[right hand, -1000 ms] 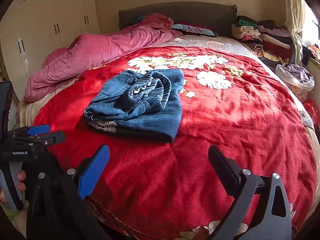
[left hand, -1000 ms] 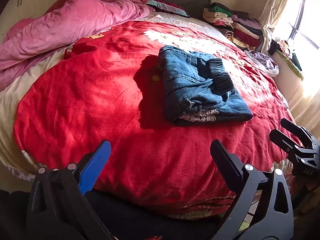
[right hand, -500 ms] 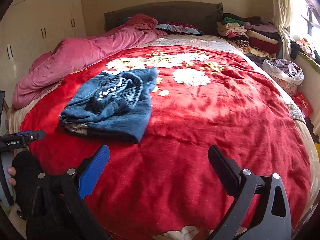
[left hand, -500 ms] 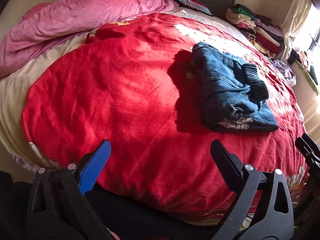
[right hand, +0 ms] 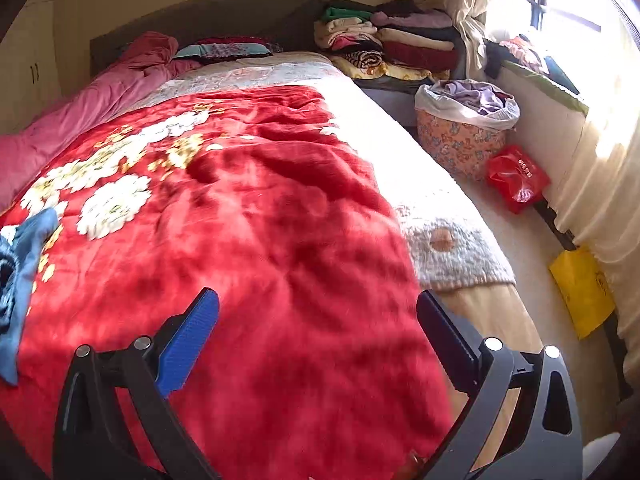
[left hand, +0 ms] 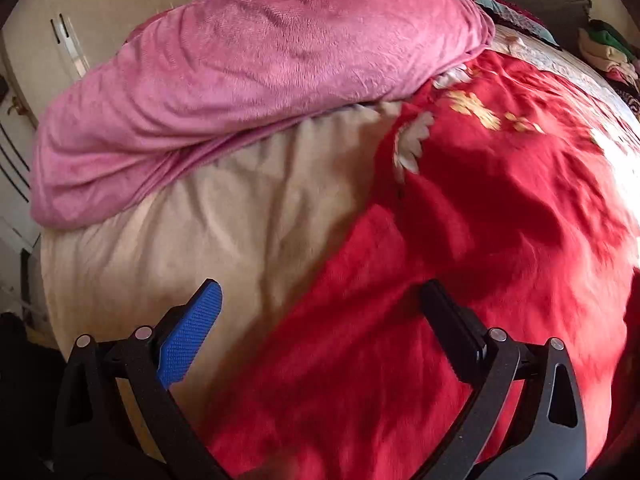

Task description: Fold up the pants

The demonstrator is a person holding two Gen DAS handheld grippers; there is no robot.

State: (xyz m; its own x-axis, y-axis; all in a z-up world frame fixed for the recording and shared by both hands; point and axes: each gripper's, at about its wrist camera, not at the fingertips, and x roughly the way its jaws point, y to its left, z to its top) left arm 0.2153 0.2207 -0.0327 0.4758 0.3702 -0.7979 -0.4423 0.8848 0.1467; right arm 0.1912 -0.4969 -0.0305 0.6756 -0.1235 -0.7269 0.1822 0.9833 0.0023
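Observation:
The folded blue jeans (right hand: 16, 280) lie on the red flowered blanket (right hand: 248, 240), only their right part showing at the far left edge of the right wrist view. They are out of sight in the left wrist view. My left gripper (left hand: 320, 312) is open and empty above the blanket (left hand: 460, 280) near the bed's left side. My right gripper (right hand: 318, 320) is open and empty above the blanket, well to the right of the jeans.
A pink duvet (left hand: 240, 80) is bunched along the bed's left side over a beige sheet (left hand: 220, 220). Right of the bed stand stacked folded clothes (right hand: 384, 44), a laundry basket (right hand: 464, 128), a red bag (right hand: 516, 178) and a yellow bag (right hand: 582, 292).
Both grippers have swung away from the jeans, the left one to the left and the right one to the right. The jeans left the left view and slid to the right view's edge.

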